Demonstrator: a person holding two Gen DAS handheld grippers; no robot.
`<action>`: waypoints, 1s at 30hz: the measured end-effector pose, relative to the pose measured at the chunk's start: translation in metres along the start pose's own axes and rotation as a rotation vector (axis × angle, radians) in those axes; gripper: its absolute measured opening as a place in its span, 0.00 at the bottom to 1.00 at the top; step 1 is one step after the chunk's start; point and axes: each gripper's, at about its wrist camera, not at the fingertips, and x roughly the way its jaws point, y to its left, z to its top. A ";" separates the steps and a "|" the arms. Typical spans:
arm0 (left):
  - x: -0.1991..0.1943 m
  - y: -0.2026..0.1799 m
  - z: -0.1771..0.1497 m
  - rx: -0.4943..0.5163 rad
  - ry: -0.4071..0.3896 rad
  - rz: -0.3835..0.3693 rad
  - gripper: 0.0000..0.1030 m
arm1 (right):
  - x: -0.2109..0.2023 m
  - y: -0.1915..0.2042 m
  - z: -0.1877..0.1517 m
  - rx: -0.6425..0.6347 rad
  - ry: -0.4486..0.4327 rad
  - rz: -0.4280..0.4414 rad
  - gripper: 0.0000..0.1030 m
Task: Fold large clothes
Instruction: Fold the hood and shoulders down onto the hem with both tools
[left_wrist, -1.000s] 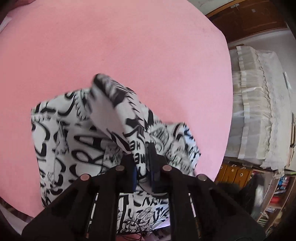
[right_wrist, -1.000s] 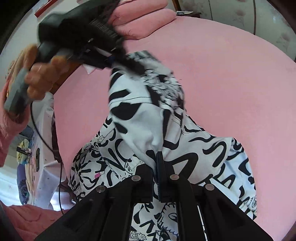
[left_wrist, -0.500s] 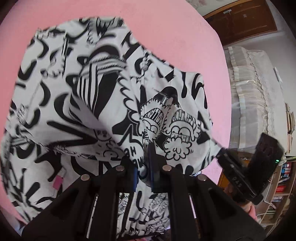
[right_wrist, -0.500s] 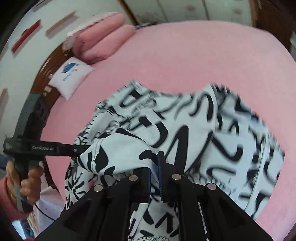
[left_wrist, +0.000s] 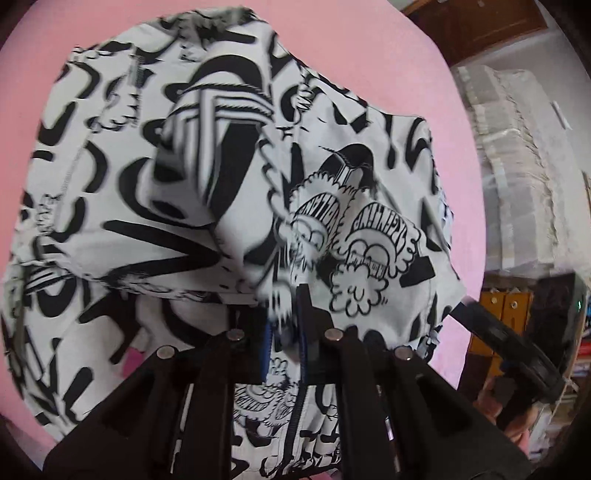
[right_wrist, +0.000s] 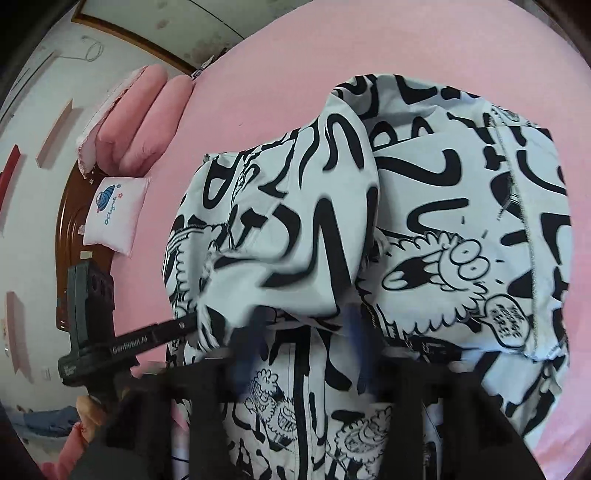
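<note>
Garment (left_wrist: 229, 206) no longer dangling in air, now folded over itself, spread on pink bed (left_wrist: 369, 55). Right gripper (right_wrist: 303, 354) jaws opening, fabric edge out of pinch. Both grippers lower, closer to cloth.

The garment (left_wrist: 229, 192) is white with bold black cartoon graffiti print. It lies on a plain pink bed (right_wrist: 369, 48). Both grippers (left_wrist: 282, 332) are black.
</note>
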 end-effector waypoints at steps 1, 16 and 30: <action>-0.003 0.001 0.000 -0.013 0.002 0.000 0.07 | -0.007 -0.001 -0.002 0.012 -0.028 0.007 0.96; -0.042 0.032 0.015 -0.157 -0.057 0.082 0.41 | 0.053 -0.015 -0.002 0.318 0.092 0.076 0.83; -0.018 0.009 0.096 -0.038 -0.177 0.073 0.07 | 0.084 0.008 0.062 0.152 -0.054 -0.077 0.05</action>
